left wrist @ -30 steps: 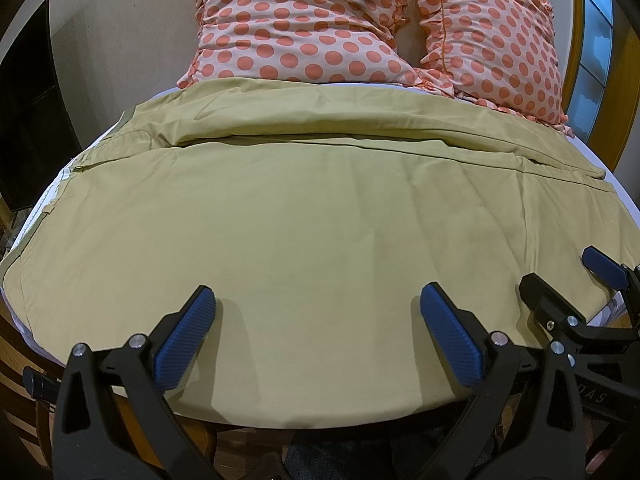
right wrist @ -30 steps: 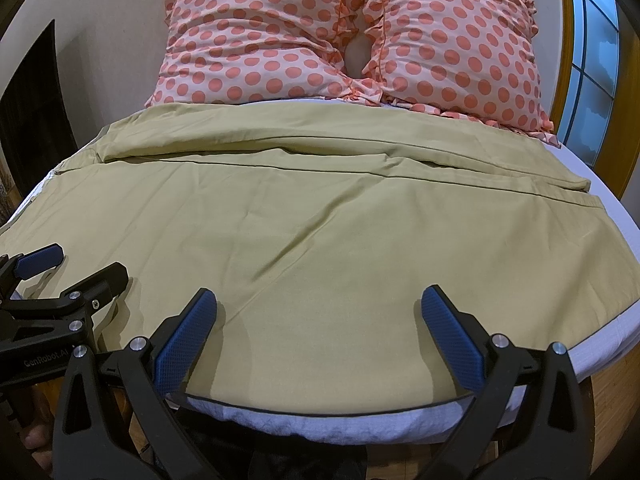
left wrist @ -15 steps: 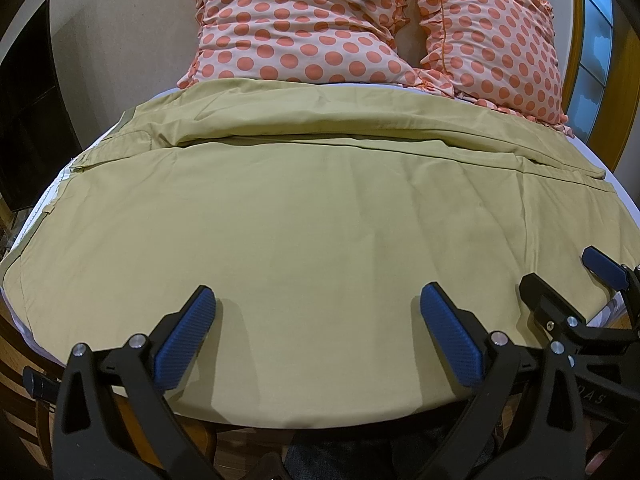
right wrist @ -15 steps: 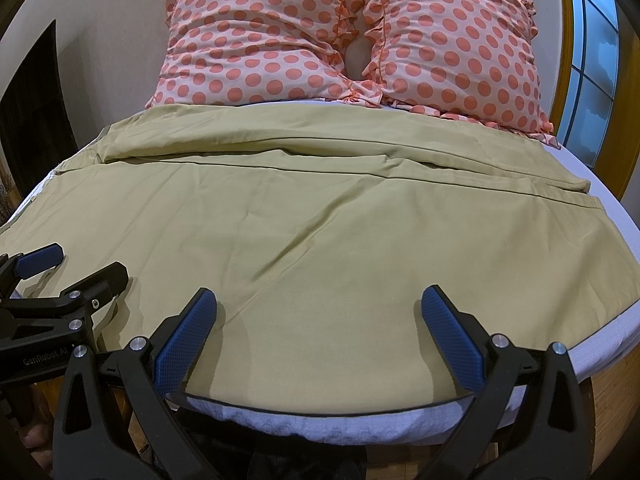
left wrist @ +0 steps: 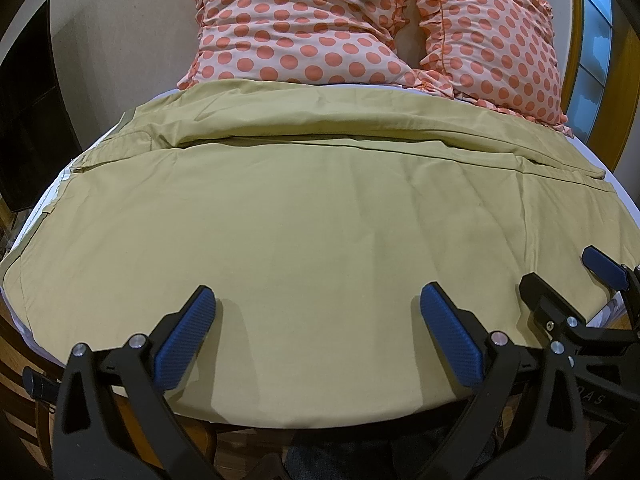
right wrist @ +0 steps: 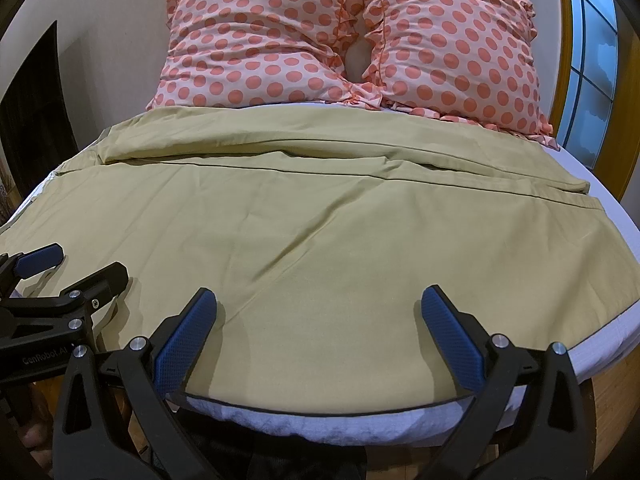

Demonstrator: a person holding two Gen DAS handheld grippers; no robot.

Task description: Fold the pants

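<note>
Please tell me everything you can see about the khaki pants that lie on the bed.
The khaki pants are plain olive-tan woven cloth, thin and matte. They lie spread flat and wide across the bed, one leg behind the other, with soft diagonal creases. A stitched pocket shows at the far left in the left view. Their far edge reaches the polka-dot pillows. Both open grippers hover over the near edge; contact is unclear.

Left hand-held gripper (left wrist: 318, 336): matte black angular frame, two fingers faced with blue knurled pads (left wrist: 185, 340), silver round screws at the finger pivots. Right hand-held gripper (right wrist: 318, 338): same black frame, blue textured pads (right wrist: 451, 340), silver screws. In the right wrist view the left one's side carries white "GenRobot.AI" lettering beside more screws.
</note>
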